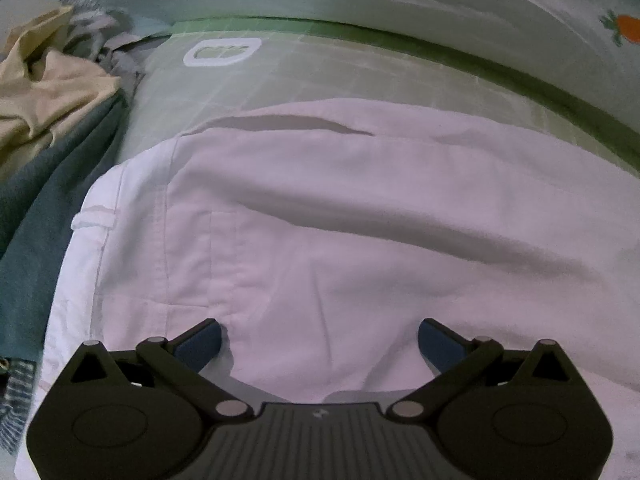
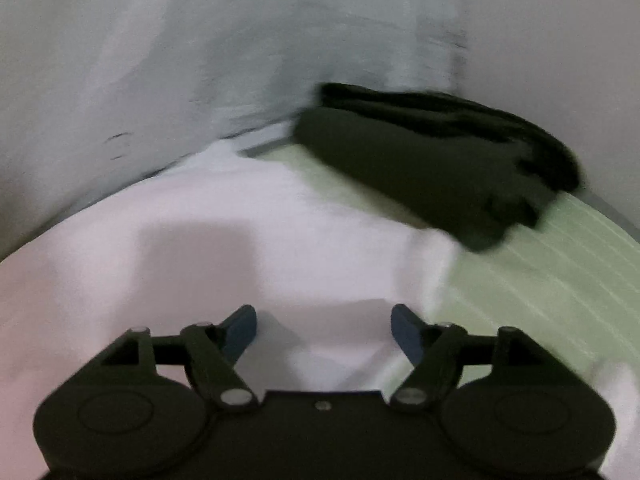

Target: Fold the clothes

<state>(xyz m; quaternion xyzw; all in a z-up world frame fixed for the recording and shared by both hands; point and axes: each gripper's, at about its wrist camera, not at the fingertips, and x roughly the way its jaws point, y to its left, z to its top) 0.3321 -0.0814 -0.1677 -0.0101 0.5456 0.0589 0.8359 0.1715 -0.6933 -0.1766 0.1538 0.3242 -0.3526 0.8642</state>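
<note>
A white garment [image 1: 320,220] lies spread flat on a pale green checked bedsheet [image 1: 304,72], filling most of the left wrist view. My left gripper [image 1: 320,344] hovers just above its near part with the jaws wide apart and nothing between the blue pads [image 1: 200,346]. The right wrist view is blurred. There the same white garment [image 2: 200,240] lies under my right gripper [image 2: 324,330], which is open, with no cloth pinched between its pads [image 2: 406,334]. The garment's edge meets the green sheet [image 2: 540,300] to the right.
A cream cloth [image 1: 52,92] and a teal garment [image 1: 48,216] are heaped at the left. A quilt with a carrot print [image 1: 626,28] lies along the far side. A folded dark garment [image 2: 440,168] sits on the sheet at the right, near a pale wall [image 2: 120,60].
</note>
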